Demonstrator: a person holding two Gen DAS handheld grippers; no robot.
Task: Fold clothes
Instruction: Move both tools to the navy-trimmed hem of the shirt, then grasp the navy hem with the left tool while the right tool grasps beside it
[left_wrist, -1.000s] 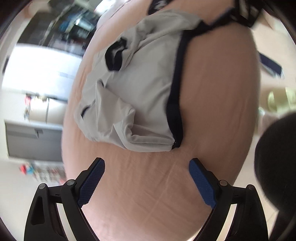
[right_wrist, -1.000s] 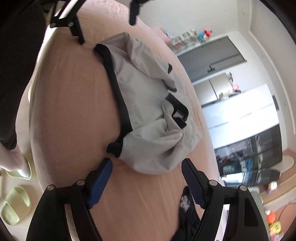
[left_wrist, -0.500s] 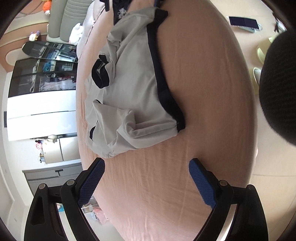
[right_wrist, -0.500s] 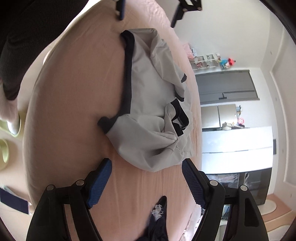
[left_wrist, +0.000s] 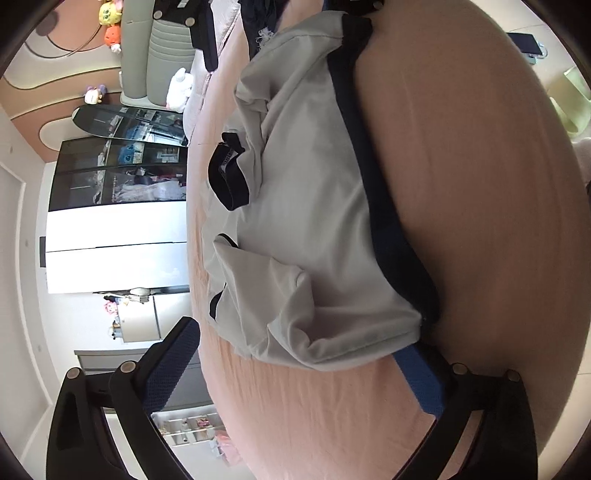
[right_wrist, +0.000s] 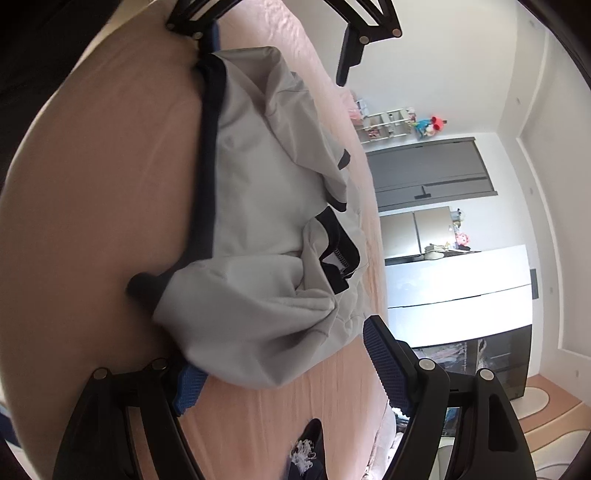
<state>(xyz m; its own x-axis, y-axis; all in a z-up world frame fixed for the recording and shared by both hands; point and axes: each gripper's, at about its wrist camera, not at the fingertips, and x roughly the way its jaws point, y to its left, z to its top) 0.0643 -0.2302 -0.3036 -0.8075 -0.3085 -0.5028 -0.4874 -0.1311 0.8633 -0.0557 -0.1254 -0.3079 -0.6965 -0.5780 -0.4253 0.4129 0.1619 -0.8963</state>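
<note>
A crumpled grey garment (left_wrist: 314, 221) with a navy band and collar lies on the pink bed sheet (left_wrist: 480, 221). My left gripper (left_wrist: 295, 369) is low at its near end, jaws opening; the fabric's bunched corner lies between the fingers and covers the tip of the right pad (left_wrist: 421, 384). In the right wrist view the same garment (right_wrist: 266, 221) reaches between my right gripper (right_wrist: 288, 369), which is open, its left pad (right_wrist: 190, 386) half under the cloth. Each gripper shows at the far end in the other's view: the left gripper (right_wrist: 277, 59), the right gripper (left_wrist: 277, 33).
A dark garment with a white print (right_wrist: 306, 454) lies on the bed beyond the right gripper. Pale green slippers (left_wrist: 569, 99) and a flat dark device (left_wrist: 524, 42) are on the floor past the bed's edge. Cabinets (right_wrist: 428, 173) line the wall.
Both grippers have rolled and moved in on the garment, whose ends now lie between their fingers. The left fingers stand wider apart than before.
</note>
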